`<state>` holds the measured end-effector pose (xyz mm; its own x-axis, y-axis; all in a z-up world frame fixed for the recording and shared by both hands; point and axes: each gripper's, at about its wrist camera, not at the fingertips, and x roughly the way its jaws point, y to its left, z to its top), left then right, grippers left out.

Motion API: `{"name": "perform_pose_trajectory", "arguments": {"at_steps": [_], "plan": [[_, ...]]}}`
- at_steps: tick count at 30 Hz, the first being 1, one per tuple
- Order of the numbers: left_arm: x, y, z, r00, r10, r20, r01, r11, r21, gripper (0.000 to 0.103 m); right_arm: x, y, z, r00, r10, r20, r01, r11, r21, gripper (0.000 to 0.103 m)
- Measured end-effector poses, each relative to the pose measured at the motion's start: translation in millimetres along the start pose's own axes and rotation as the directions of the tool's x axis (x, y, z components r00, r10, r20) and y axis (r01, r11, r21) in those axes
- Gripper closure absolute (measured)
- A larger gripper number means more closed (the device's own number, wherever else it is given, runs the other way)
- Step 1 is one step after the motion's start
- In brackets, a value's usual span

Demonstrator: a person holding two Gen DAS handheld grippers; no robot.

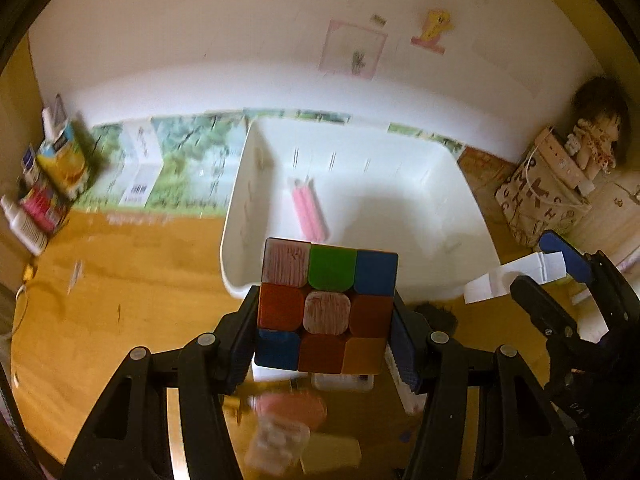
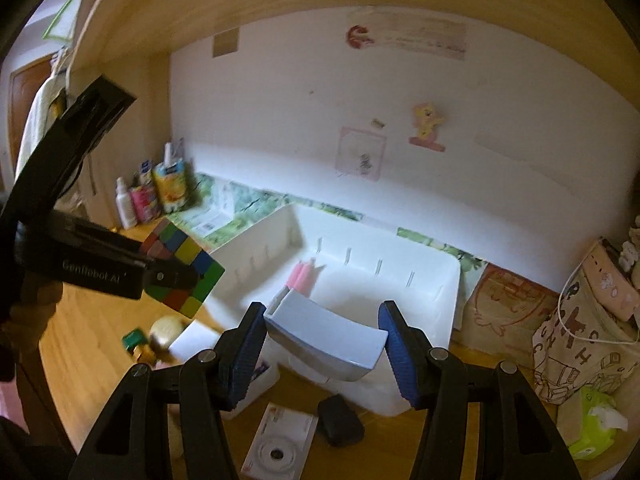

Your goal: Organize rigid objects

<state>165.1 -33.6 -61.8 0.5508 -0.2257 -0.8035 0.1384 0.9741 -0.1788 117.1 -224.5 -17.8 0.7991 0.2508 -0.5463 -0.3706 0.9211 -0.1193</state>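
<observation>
Left tongs (image 1: 325, 330) clamped on a puzzle cube (image 1: 326, 306), blue pads pressed to its two sides, cube lifted clear of the wooden bench (image 1: 120, 320) and hanging just near of the white bin (image 1: 240, 216). Right tongs (image 2: 322, 334) closed on a pale blue-white box (image 2: 326, 338), pads tight against both ends, box raised over the bin's near edge. Inside the bin, toward the far left corner, a pink item (image 1: 308, 210) lying flat; exact nature unclear. On the bench beneath the right tongs, a small dark case (image 2: 340, 420) just beside a white packet with a round print (image 2: 280, 444). At far left against the wall, a cluster of cartons and a white bottle (image 2: 126, 204). At right, a patterned drawstring bag (image 2: 576, 344) with a green tissue pack (image 2: 592, 428) near it. Below the cube in the left view, blurred small items, not identifiable.
</observation>
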Motion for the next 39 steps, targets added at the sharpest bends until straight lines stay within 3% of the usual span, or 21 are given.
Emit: {"name": "perform_pose_trajectory", "arguments": {"at_steps": [5, 11, 18, 24, 26, 28, 32, 34, 39], "plan": [[18.9, 7.3, 20.5, 0.996, -0.072, 0.049, 0.072, 0.997, 0.009, 0.042, 16.3, -9.5, 0.7, 0.999, -0.048, 0.013, 0.047, 0.998, 0.049, 0.045], [33.8, 5.7, 38.8, 0.987, -0.111, 0.114, 0.107, 0.994, 0.034, 0.044, 36.9, -22.6, -4.4, 0.995, -0.098, 0.014, 0.096, 0.989, 0.116, 0.045], [47.9, 1.1, 46.3, 0.983, -0.139, 0.117, 0.135, 0.990, 0.041, 0.044, 55.6, -31.1, -11.0, 0.992, -0.125, -0.009, 0.125, 0.981, 0.147, 0.045], [54.8, -1.0, 51.6, 0.989, -0.115, 0.089, 0.112, 0.993, 0.032, 0.040, 54.4, -33.8, -10.2, 0.991, -0.131, -0.002, 0.130, 0.980, 0.148, 0.044], [49.5, -0.9, 52.6, 0.986, -0.115, 0.117, 0.114, 0.993, 0.020, 0.026, 51.6, -35.2, -9.3, 0.991, -0.133, 0.004, 0.131, 0.980, 0.150, 0.040], [39.0, -2.7, 53.6, 0.981, -0.103, 0.165, 0.102, 0.995, 0.016, 0.019, 46.9, -36.9, -8.3, 0.990, -0.138, 0.015, 0.134, 0.980, 0.150, 0.035], [20.1, -8.8, 52.6, 0.974, -0.079, 0.214, 0.075, 0.997, 0.026, 0.019, 35.5, -38.0, -5.8, 0.990, -0.140, 0.032, 0.135, 0.981, 0.139, 0.032], [9.1, -11.9, 50.3, 0.969, -0.059, 0.241, 0.055, 0.998, 0.023, 0.019, 27.5, -37.7, -4.2, 0.989, -0.141, 0.051, 0.133, 0.982, 0.134, 0.025], [-28.4, -15.9, 40.6, 0.947, -0.026, 0.321, 0.029, 1.000, -0.003, 0.019, 2.5, -36.1, -2.6, 0.984, -0.145, 0.103, 0.133, 0.984, 0.119, 0.023]]}}
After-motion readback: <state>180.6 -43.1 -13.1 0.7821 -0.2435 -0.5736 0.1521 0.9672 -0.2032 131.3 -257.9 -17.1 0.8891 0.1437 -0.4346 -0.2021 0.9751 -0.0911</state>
